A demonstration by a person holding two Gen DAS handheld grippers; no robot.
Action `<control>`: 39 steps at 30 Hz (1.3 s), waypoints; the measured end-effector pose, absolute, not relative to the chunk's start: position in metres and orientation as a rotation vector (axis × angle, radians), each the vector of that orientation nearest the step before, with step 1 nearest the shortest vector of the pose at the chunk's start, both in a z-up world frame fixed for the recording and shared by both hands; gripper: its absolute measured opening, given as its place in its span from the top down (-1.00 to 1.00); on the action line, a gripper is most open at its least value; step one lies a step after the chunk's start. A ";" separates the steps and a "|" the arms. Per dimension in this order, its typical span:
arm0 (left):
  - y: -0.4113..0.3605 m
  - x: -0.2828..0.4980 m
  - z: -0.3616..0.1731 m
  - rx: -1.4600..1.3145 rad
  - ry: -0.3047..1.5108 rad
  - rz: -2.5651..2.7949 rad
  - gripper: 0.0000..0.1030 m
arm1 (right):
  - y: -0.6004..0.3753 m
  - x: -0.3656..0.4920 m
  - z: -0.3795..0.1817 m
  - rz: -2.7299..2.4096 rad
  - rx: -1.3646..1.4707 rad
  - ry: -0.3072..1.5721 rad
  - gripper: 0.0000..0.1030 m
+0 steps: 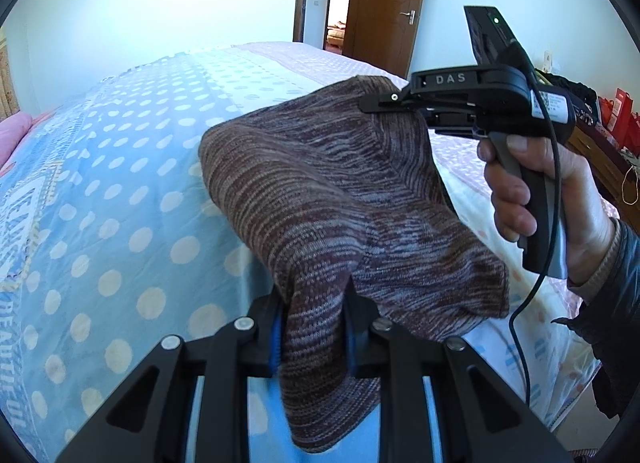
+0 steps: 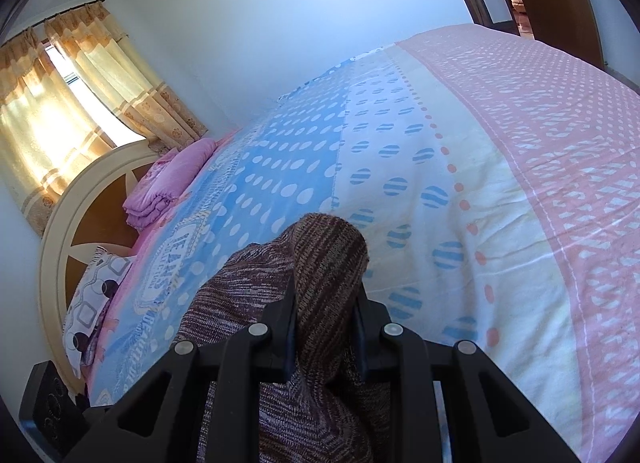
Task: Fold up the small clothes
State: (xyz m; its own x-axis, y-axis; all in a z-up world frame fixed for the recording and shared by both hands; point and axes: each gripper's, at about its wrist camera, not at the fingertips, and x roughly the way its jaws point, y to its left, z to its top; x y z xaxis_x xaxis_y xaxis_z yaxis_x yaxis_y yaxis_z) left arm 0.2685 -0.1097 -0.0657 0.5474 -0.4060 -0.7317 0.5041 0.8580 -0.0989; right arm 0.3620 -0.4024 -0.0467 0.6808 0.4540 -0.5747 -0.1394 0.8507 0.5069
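Observation:
A brown and grey striped knit garment (image 1: 320, 199) hangs in the air above the bed, held by both grippers. My left gripper (image 1: 312, 335) is shut on its lower edge, with blue pads (image 1: 275, 337) pressing the cloth. My right gripper (image 1: 394, 103), held in a hand, is shut on the garment's upper far corner in the left wrist view. In the right wrist view my right gripper (image 2: 326, 327) clamps a bunched fold of the garment (image 2: 328, 259), which rises past the fingertips and drapes down to the left.
The bed (image 1: 120, 183) has a sheet with blue dotted, cream and pink bands (image 2: 500, 183). A folded pink quilt (image 2: 168, 183) and a patterned pillow (image 2: 96, 303) lie by the headboard (image 2: 60, 231). A brown door (image 1: 384, 3) stands beyond the bed. Curtains (image 2: 60, 103) cover the window.

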 end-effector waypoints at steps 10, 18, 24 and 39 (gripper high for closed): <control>-0.085 0.250 -0.055 0.133 0.807 -0.510 0.54 | -0.369 0.343 -0.037 0.393 0.438 0.739 0.56; -0.059 0.228 -0.049 0.131 0.790 -0.481 0.54 | -0.339 0.333 -0.036 0.448 0.453 0.738 0.56; -0.038 0.211 -0.045 0.131 0.780 -0.451 0.54 | -0.314 0.329 -0.034 0.494 0.451 0.737 0.57; 0.015 0.188 -0.045 0.125 0.772 -0.372 0.54 | -0.244 0.332 -0.032 0.603 0.424 0.758 0.57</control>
